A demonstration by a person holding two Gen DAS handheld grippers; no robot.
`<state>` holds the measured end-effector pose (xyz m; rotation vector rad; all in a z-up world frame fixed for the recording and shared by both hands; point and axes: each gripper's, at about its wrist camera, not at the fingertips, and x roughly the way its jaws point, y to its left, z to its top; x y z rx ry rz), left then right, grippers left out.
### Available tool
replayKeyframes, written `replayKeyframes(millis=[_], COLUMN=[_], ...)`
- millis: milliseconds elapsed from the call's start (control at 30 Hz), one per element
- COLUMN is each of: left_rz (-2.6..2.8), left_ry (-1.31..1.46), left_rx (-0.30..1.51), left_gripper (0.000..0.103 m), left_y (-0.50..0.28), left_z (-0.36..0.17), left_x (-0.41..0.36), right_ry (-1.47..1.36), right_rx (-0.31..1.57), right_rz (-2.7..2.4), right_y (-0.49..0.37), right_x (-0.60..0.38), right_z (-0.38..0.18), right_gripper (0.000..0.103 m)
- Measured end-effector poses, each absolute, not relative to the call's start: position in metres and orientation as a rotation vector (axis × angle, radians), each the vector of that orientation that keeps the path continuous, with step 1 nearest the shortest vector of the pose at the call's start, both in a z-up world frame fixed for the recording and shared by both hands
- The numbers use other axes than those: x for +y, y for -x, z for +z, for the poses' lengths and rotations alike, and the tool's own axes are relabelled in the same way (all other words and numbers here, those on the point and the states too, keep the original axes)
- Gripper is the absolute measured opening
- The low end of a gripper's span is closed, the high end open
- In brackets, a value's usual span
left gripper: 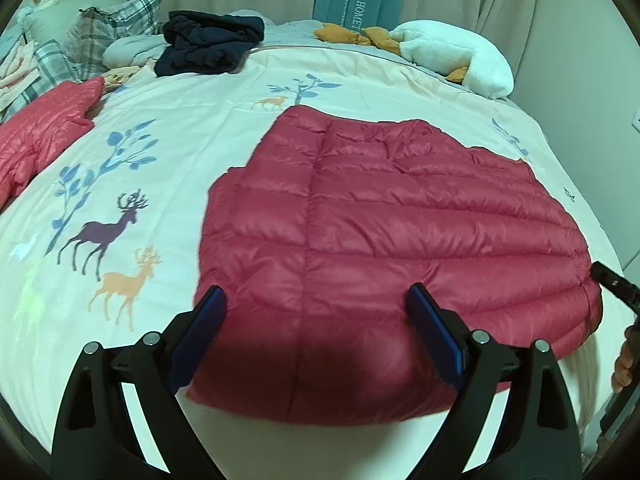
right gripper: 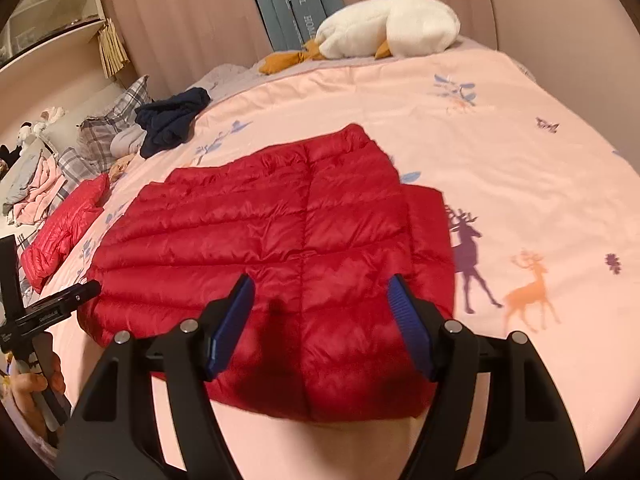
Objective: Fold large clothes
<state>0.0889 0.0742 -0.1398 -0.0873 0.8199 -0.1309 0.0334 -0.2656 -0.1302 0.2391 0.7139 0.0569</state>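
Note:
A red quilted down jacket lies flat and folded on the bed, its hem towards me. My left gripper hovers open over the jacket's near left part, blue pads wide apart with nothing between them. My right gripper stands open over the near edge of the same jacket, casting a shadow on it. In the left wrist view the right gripper pokes in beside the jacket's right corner. The right wrist view catches the left gripper and the hand holding it by the jacket's left corner.
The pink bedcover has deer and tree prints. A second red jacket lies far left, a dark navy garment at the back, plaid pillows beside it. A white goose plush lies at the far edge before curtains.

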Motion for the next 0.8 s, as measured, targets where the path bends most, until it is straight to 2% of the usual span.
replayKeyframes(millis=[433, 533, 633, 800], left_rz=[-0.142, -0.140, -0.138, -0.140], left_ry=[0.085, 0.088, 0.094, 0.084], left_rx=[0.858, 0.857, 0.842, 0.782], left_gripper=[0.092, 0.092, 0.092, 0.092], left_y=[-0.092, -0.091, -0.086, -0.083], left_z=[-0.158, -0.157, -0.148, -0.130], left_x=[0.076, 0.077, 0.080, 0.080], right_ry=[-0.293, -0.286, -0.284, -0.280], right_rx=[0.812, 0.806, 0.718, 0.659], right_rz=[0.056, 0.051, 0.072, 0.078], right_y=[-0.042, -0.038, -0.032, -0.056], right_x=[-0.272, -0.272, -0.275, -0.280], right_z=[-0.164, -0.155, -0.129, -0.103], right_gripper=[0.071, 0.071, 0.071, 0.072])
